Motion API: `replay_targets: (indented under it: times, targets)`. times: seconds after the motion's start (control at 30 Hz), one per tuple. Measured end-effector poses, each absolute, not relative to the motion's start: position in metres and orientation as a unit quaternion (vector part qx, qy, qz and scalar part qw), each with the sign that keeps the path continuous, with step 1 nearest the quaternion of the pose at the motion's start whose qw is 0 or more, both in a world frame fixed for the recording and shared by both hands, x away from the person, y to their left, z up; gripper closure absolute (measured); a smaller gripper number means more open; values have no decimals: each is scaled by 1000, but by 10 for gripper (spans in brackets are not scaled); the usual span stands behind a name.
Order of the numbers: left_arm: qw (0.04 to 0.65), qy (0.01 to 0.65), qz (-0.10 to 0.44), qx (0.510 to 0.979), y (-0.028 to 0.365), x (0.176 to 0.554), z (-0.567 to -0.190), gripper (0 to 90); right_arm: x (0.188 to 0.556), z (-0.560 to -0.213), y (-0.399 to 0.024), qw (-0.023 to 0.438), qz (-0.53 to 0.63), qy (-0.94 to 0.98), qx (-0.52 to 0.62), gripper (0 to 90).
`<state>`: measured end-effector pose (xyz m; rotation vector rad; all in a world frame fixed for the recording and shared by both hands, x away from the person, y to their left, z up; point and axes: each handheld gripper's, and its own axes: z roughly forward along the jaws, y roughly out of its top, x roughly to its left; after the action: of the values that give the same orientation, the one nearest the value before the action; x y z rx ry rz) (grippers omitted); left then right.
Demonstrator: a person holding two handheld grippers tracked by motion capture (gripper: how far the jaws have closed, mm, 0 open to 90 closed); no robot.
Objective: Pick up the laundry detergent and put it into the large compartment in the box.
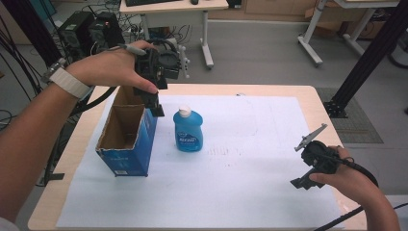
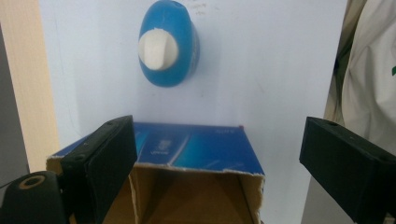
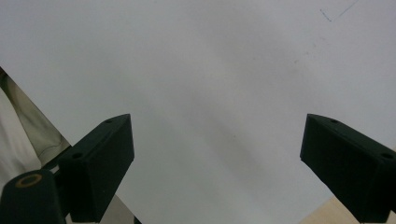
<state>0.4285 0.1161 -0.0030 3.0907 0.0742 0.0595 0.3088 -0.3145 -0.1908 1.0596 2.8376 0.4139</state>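
My left gripper (image 2: 215,163) has its jaws apart above the open box (image 2: 196,156), the blue bottle (image 2: 168,44) just beyond them.

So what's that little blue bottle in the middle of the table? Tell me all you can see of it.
The blue bottle is small, glossy plastic by the look of it, with a white cap and a blue printed label I can't read. It stands upright on the white sheet, just right of the open blue cardboard box, apart from it. Nothing touches it; the left gripper hangs over the box's far edge, jaws open.
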Motion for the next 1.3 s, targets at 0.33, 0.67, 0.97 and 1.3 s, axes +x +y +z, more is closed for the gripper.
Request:
replay_targets:
  times: [0.33, 0.67, 0.97, 1.3]
  targets:
    - [18, 17, 10, 1000, 94, 447, -30, 114, 314, -190, -312, 36, 132, 930, 341, 97]
    - [17, 17, 12, 1000, 83, 465, -50, 116, 313, -189, -310, 41, 134, 931, 337, 91]
    - [18, 19, 23, 999, 78, 469, -64, 116, 310, -190, -313, 42, 138, 930, 337, 91]
    - [15, 15, 18, 1000, 75, 474, -83, 119, 309, -192, -313, 42, 138, 930, 338, 91]
